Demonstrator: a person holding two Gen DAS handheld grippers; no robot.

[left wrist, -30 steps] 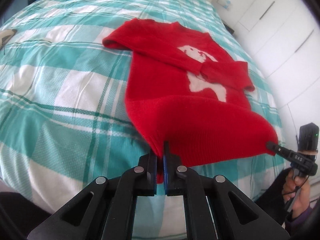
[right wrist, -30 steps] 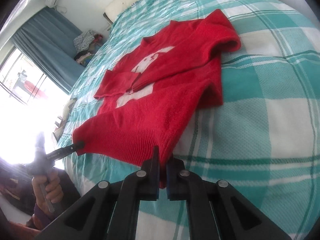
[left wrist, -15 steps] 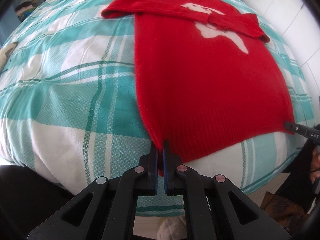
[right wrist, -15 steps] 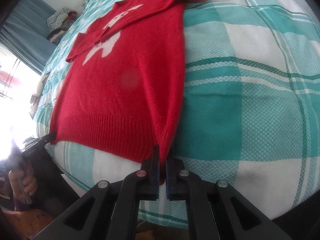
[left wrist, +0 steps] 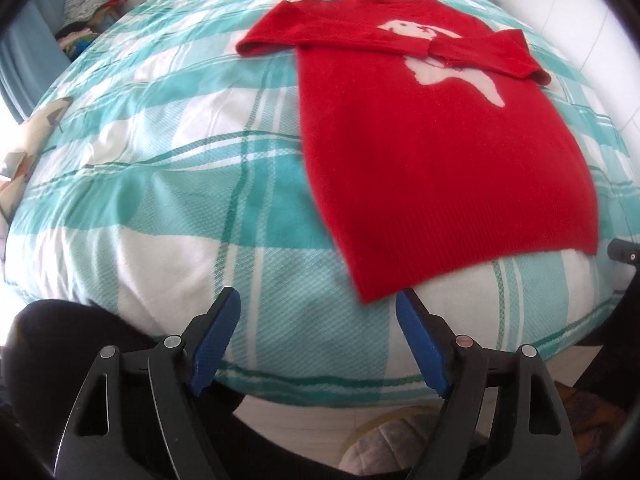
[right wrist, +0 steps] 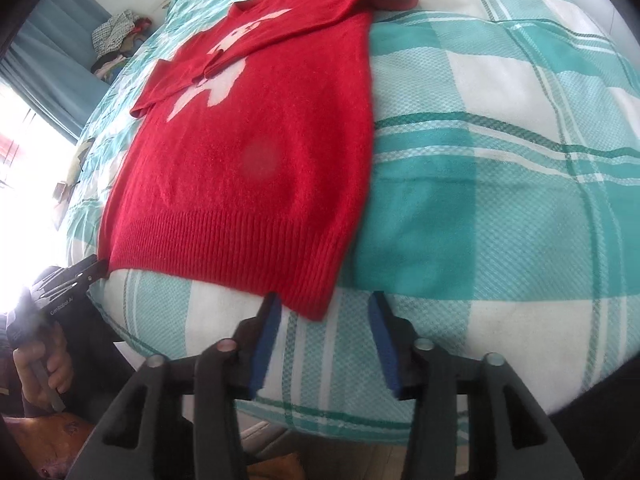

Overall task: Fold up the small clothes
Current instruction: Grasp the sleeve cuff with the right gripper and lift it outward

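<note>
**Hem released; sweater laid flat on bed, sleeves already folded in**

The red sweater [left wrist: 436, 152] is spread face up on the bed [left wrist: 168, 184], which is covered with a teal-and-white checked sheet. Both sleeves are crossed over the chest, partly covering the white animal motif [left wrist: 444, 60]. The ribbed hem [right wrist: 240, 248] lies nearest the cameras, close to the bed's near edge.

Left claw [left wrist: 318, 334]: jaws are opening and stand wide apart; nothing is gripped. The hem's corner lies just ahead of the right-hand pad, not pressed by it. Right claw [right wrist: 322, 342]: jaws are opening, apart; the other hem corner lies between the tips but is not clamped.

Step in hand, as judged: the body has been smoothed flat and the hem corners are being let go. The sleeve fold appears done; the lengthwise fold is not yet made.

Next move, as judged: both hem corners would need to be re-gripped and carried up toward the collar, kept level so that the halves meet squarely. The knit looks soft and thick, so a shallow pinch may slip.

Surroundings: a pile of clothes [left wrist: 92, 4] sits beyond the far left of the bed, by a blue curtain [right wrist: 52, 36]. A hand [right wrist: 44, 364] holding the left tool is seen low in the right view. Nothing lies on the sweater; the path of the fold is unobstructed. The hem sits near the mattress edge, so a corner could slide off.
</note>
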